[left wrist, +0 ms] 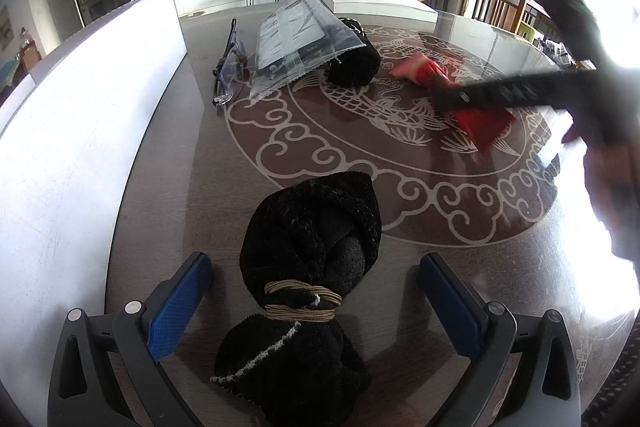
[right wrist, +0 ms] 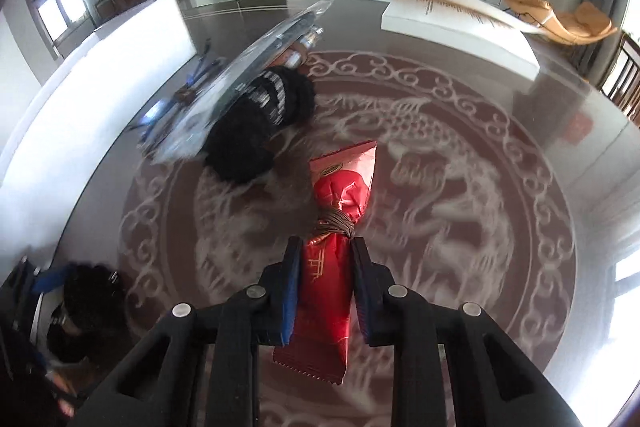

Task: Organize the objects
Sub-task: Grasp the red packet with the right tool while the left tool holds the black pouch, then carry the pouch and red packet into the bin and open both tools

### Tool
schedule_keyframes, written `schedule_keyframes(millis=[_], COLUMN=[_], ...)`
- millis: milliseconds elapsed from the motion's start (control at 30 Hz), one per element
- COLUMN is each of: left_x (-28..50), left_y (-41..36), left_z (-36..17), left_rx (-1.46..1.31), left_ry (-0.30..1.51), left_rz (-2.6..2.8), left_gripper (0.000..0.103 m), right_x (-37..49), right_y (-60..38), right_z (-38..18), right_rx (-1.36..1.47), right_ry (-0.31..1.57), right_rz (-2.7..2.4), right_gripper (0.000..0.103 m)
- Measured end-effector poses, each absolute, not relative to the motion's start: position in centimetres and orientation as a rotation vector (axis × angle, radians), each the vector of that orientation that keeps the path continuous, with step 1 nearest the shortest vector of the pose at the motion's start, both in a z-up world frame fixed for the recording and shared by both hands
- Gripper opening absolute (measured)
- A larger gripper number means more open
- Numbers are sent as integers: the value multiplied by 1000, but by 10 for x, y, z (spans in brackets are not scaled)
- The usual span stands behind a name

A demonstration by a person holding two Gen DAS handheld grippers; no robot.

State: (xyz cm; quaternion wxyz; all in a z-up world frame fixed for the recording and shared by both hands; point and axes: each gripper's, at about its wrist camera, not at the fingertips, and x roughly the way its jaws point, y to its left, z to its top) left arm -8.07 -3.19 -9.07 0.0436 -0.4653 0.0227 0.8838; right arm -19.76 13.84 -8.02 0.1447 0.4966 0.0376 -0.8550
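Observation:
A black fuzzy bundle tied with tan cord lies on the round patterned table. My left gripper stands open around it, with a gap between each blue pad and the cloth. A red foil packet, tied round its middle with brown cord, is clamped below the cord by my right gripper, which is shut on it. In the left wrist view the right gripper is a blurred dark bar across the red packet.
A second black bundle lies under a clear plastic bag with dark contents, and glasses lie beside it. A tall white box lines the left edge. A flat white box sits at the back.

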Motion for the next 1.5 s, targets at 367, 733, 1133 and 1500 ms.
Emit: schedule_keyframes(millis=[367, 733, 1133, 1500], left_x=[-84, -82, -54, -6], left_y=[-33, -37, -41, -126], left_z=[-90, -85, -33, 63], left_rx=[-1433, -1406, -1178, -985], left_ry=[83, 143, -94, -262], left_rz=[2682, 2624, 2576, 2682], left_gripper=[103, 72, 31, 31], right_x=[-81, -90, -55, -28], right_y=[161, 134, 140, 65], right_z=[-72, -79, -39, 46], right_rx=[1464, 1515, 1376, 1089], right_ry=[-158, 81, -212, -288], right_rz=[-2494, -2469, -2490, -2390], right_gripper=[26, 42, 21, 21])
